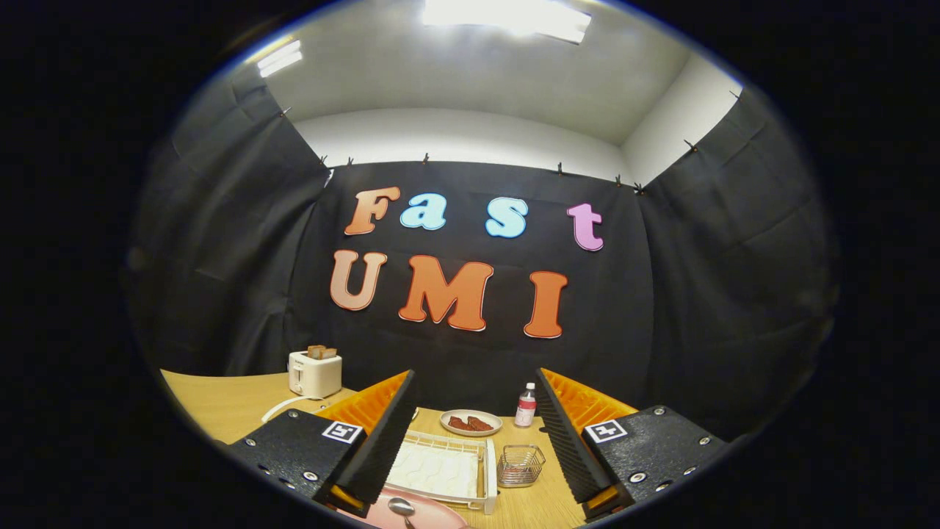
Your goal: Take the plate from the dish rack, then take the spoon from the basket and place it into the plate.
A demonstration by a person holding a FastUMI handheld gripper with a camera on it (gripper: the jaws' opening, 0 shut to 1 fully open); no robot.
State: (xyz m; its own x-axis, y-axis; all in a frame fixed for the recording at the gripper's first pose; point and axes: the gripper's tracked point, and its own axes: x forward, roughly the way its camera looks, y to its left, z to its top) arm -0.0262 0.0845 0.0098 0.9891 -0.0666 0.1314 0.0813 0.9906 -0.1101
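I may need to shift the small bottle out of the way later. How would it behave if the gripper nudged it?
The bottle stands upright, tall and narrow, beyond the open gripper and beside a plate of food, so a high push would probably tip it. It looks like light plastic. Once down, its round body would likely roll on the smooth wooden table.

Spoon [402, 508] on plate [433, 516] (before rack [440, 467])
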